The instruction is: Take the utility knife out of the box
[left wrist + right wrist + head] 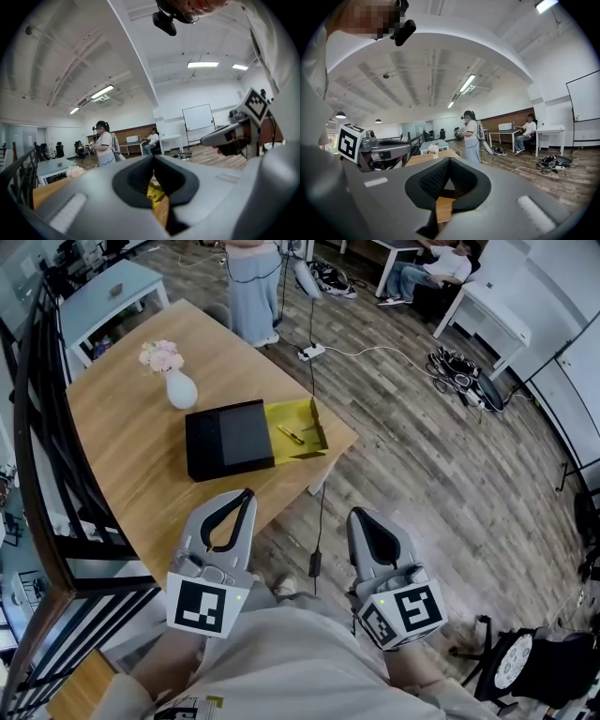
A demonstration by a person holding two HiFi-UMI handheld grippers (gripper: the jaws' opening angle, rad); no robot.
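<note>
Wooden table (122, 456) ahead, filling much of the left half of the head view. On it, near the front right corner, a black box (230, 439) with a yellow tray (314, 423) open at its right side. Just behind, apart from the box, a white vase of flowers (178, 385).

Nearer the camera and well short of the box, the left gripper (246, 495) over the table's near edge and the right gripper (361, 517) out over the floor beside the table. Jaws of both pressed together tip to tip with nothing between them, the same in each gripper view, only table and a bit of yellow tray showing past the pads.

Smallest of all, the utility knife (291, 434) — a thin sliver lying flat and slantwise on the tray floor, clear of the tray walls as far as can be told.

Likely light and rigid, with a slim hard handle, probably smooth, so apt to skid or pivot under a careless pinch. Too small here to tell whether the blade is out; safest treated as sharp at one end. Best taken across the narrow width at mid-handle, with jaws opened first, lowered astride it and pads square to its long line. Tray shallow and thin-looking — liable to shift if nudged, so worth steadying with the other gripper.
</note>
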